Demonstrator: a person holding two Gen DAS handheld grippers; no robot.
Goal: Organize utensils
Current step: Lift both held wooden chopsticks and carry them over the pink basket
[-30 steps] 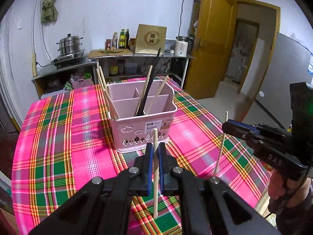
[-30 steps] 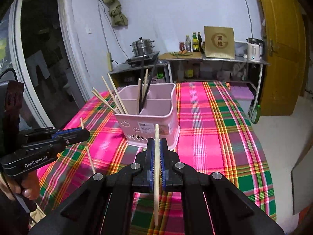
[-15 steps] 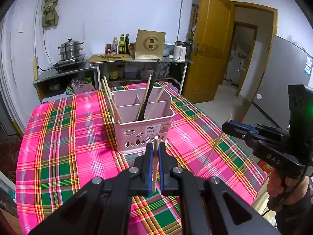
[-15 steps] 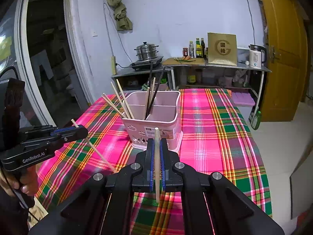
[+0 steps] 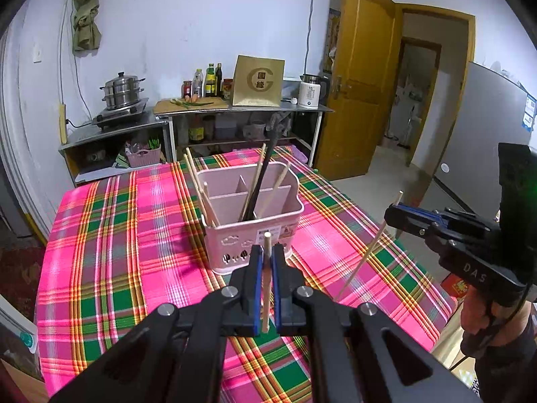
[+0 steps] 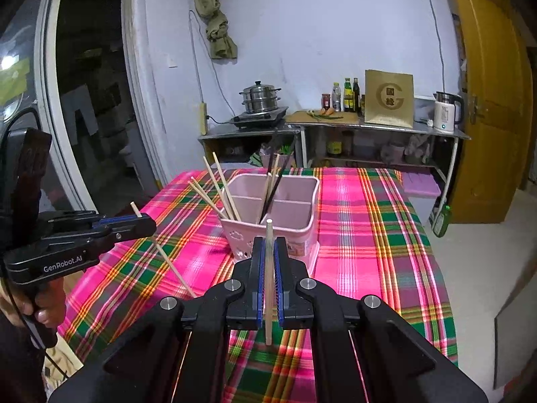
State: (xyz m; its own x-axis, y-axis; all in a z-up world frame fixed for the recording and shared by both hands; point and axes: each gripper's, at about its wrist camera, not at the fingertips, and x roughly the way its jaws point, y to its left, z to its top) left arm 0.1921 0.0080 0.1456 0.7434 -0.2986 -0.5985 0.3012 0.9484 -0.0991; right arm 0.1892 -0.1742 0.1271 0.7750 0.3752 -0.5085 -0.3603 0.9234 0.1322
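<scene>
Chopstick (image 5: 266, 270) clamped in left jaws – another (image 6: 269, 268) in right – above tablecloth (image 5: 110, 235)

I see even, cool indoor light, sharp focus throughout, soft shadows on the tabletop (image 5: 110, 235), and heavy fisheye bending with dark corners.

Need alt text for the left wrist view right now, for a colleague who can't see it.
The left hand-held gripper is shut on a wooden chopstick, just short of a pink utensil holder with chopsticks in it, on a pink plaid tablecloth. At right, the right hand-held gripper grips another chopstick.
</scene>
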